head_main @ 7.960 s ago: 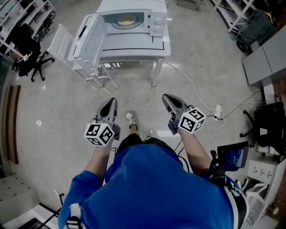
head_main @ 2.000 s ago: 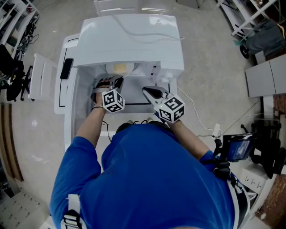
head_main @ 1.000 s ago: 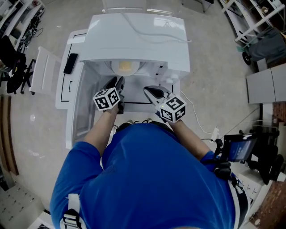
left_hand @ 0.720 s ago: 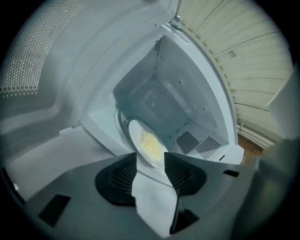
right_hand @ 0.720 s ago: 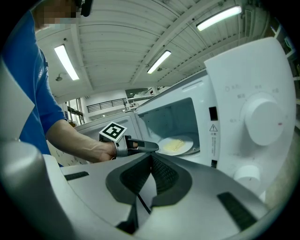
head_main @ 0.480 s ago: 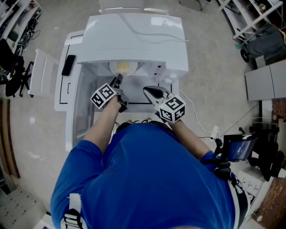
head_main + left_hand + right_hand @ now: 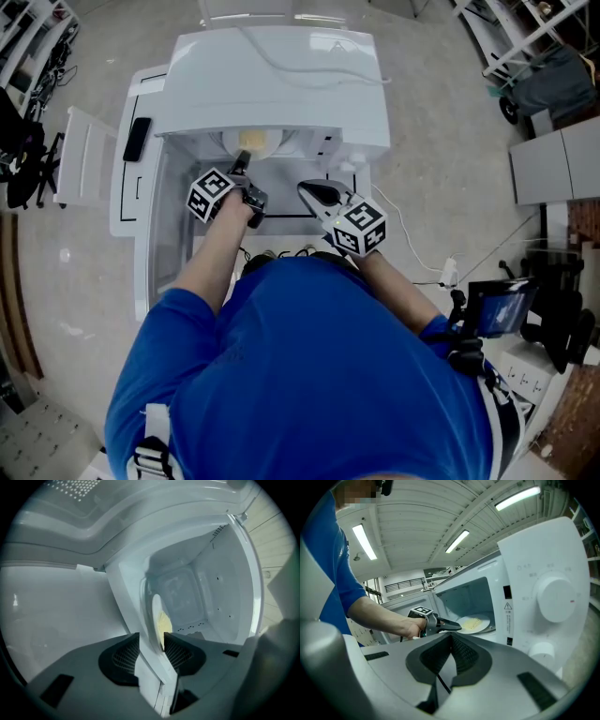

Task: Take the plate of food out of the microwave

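Note:
The white microwave stands with its door swung open to the left. Inside it, a white plate carries yellow food. My left gripper reaches into the cavity, rolled on its side. In the left gripper view its jaws stand open, with the plate's near rim edge-on at their mouth and no pad pressing on it. My right gripper hovers shut outside the opening, below the control panel, holding nothing. From the right gripper view the left gripper points at the plate.
The microwave sits on a white table. A white chair stands to the left of the open door. A power cable and strip lie on the floor at the right, near a cart and grey cabinets.
My left gripper has rolled onto its side and pushed forward into the microwave up to the plate's rim. The right gripper has stayed where it was.

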A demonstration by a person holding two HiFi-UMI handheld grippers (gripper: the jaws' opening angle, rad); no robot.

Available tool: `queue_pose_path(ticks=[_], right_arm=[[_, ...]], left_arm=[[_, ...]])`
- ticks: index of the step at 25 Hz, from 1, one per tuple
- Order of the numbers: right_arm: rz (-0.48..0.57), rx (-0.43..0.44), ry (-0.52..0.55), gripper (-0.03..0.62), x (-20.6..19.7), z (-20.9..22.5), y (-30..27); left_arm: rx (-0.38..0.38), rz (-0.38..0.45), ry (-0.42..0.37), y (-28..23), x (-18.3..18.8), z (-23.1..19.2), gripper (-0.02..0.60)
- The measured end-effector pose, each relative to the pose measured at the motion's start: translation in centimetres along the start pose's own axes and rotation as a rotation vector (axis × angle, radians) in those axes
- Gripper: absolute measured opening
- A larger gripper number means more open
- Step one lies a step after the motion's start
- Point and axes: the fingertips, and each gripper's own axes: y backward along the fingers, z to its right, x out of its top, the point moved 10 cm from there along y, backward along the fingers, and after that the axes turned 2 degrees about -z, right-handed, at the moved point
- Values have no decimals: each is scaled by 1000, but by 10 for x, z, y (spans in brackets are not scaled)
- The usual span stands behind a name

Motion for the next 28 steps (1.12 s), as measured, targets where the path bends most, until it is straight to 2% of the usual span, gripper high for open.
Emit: queue_pose_path(ticks=[8,13,28], right_arm=[[-5,5,-8,2,-3,4,0],[-4,14,-6,2,-3,4,0],[-7,39,7,2,-6,4,5]], left_arm=[[-2,17,43,2,1,1,130],[-22,40,43,6,2,6,47],[-136,116,133,25,-2,-4,17]])
